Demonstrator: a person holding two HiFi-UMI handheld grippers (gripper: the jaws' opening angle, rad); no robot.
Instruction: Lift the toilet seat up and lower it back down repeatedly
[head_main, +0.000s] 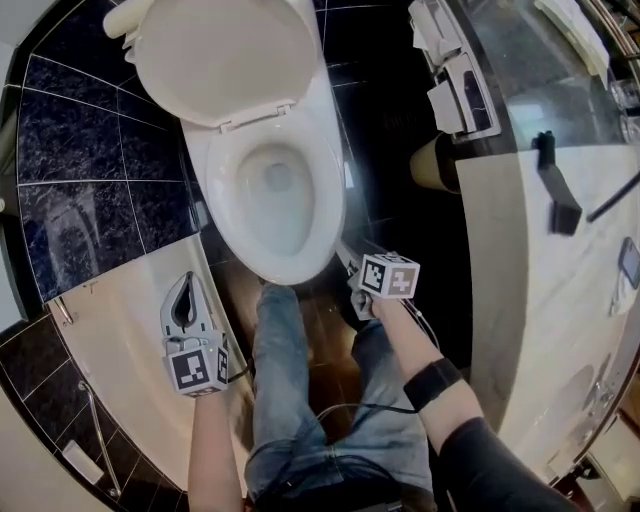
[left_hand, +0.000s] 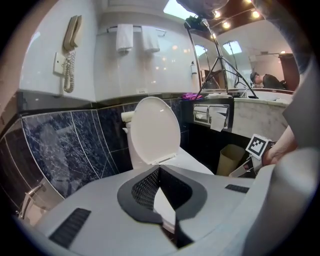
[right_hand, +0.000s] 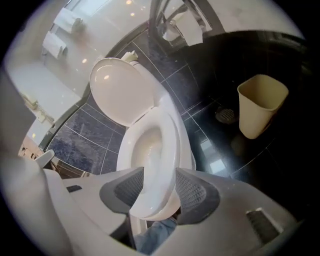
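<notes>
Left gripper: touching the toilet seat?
Apart. In the head view the left gripper hangs over the pale ledge, with floor showing between it and the toilet seat. Its own view shows nothing between its jaws.

Bathroom seen from above | toilet bowl (head_main: 328, 215) centre, lid (head_main: 225, 55) upright behind at 12 o'clock | waste bin (head_main: 432, 163) at 3 o'clock | left gripper (head_main: 188, 288) at 7 o'clock | right gripper (head_main: 347, 260) at 5 o'clock, near bowl's front
</notes>
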